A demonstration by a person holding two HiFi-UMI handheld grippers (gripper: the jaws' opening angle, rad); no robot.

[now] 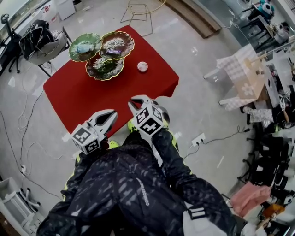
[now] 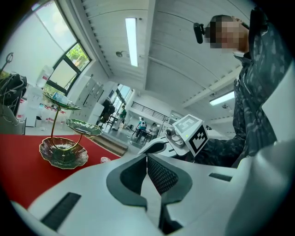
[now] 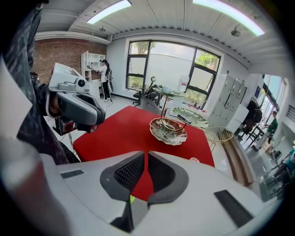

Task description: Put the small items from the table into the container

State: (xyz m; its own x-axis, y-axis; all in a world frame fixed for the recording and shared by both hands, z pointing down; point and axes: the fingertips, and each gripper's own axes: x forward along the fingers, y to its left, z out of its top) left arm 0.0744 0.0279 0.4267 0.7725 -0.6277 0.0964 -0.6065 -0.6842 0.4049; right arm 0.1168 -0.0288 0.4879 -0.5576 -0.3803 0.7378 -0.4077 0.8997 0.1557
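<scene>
A red table (image 1: pixel 73 94) bears a three-tier stand of leaf-shaped dishes (image 1: pixel 105 67), which also shows in the left gripper view (image 2: pixel 63 152) and the right gripper view (image 3: pixel 168 131). A small round white item (image 1: pixel 143 66) lies on the cloth to the right of the stand. A pale blue thing rests in the green dish (image 1: pixel 85 46), and a small dark piece in the brown dish (image 1: pixel 117 44). My left gripper (image 1: pixel 112 114) and right gripper (image 1: pixel 135 101) hover side by side at the table's near edge, well short of the stand. Both are shut and hold nothing, left (image 2: pixel 147 157) and right (image 3: pixel 146 154).
A chair with a black bag (image 1: pixel 39 41) stands off the table's far left corner. A wire frame (image 1: pixel 143 9) is on the floor behind the table, a checked rack (image 1: pixel 244 73) is at the right, and a power strip (image 1: pixel 199 138) with cables is near my feet.
</scene>
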